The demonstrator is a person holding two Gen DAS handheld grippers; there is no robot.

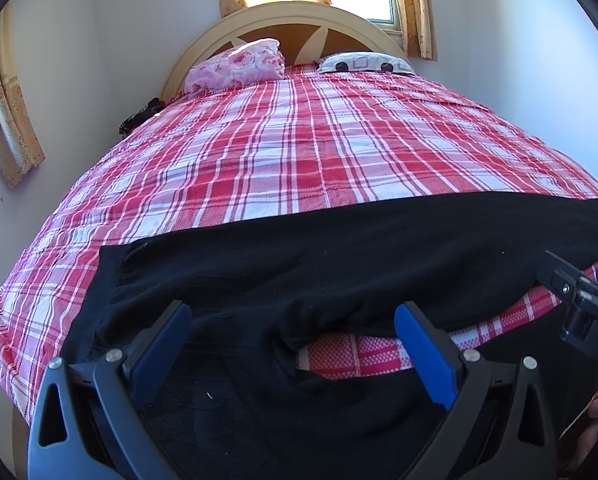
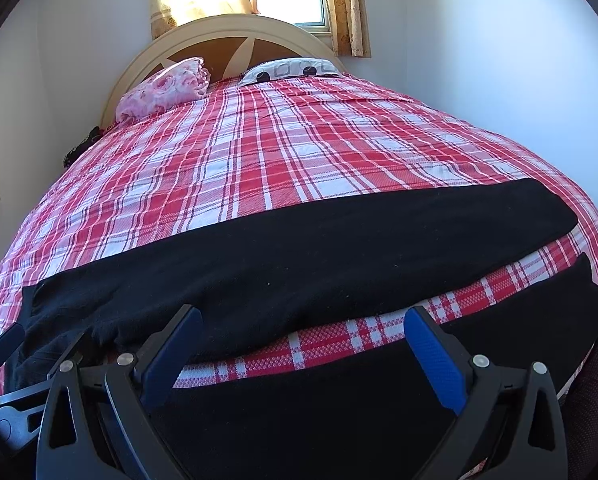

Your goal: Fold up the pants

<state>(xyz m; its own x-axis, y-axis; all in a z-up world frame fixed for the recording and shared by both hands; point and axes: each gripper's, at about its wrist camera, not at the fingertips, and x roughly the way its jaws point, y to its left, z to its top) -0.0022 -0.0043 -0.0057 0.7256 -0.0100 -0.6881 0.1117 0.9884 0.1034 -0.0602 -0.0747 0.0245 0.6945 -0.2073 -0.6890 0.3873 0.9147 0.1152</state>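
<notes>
1. Looking along both grippers, we see the black pants (image 1: pixel 339 248) spread across the near end of the bed (image 1: pixel 299 152), on the red plaid sheet (image 2: pixel 259 152), with their long axis running left to right.
2. We take the waist end to lie at the left and the two legs to run off to the right; a strip of sheet shows between the far leg (image 2: pixel 339 232) and the near leg (image 2: pixel 339 392), so the legs lie slightly apart.
3. Our left gripper (image 1: pixel 295 340) hangs with its jaws spread wide over the crotch area where the legs split, and pinches nothing.
4. Our right gripper (image 2: pixel 305 344) is also spread wide and empty, sitting over the near leg further right, with the gap between the legs just beyond its blue fingers (image 2: pixel 435 356).
5. We judge the folding as not yet begun: no layer is doubled over.
6. What the coming move turns on, in our view, is that the near leg lies directly under both grippers while the far leg lies straight ahead, so laying one on the other means carrying cloth away from us, across the long axis.
7. Pillows (image 1: pixel 235 66) rest at the far headboard, well apart from the pants.
</notes>
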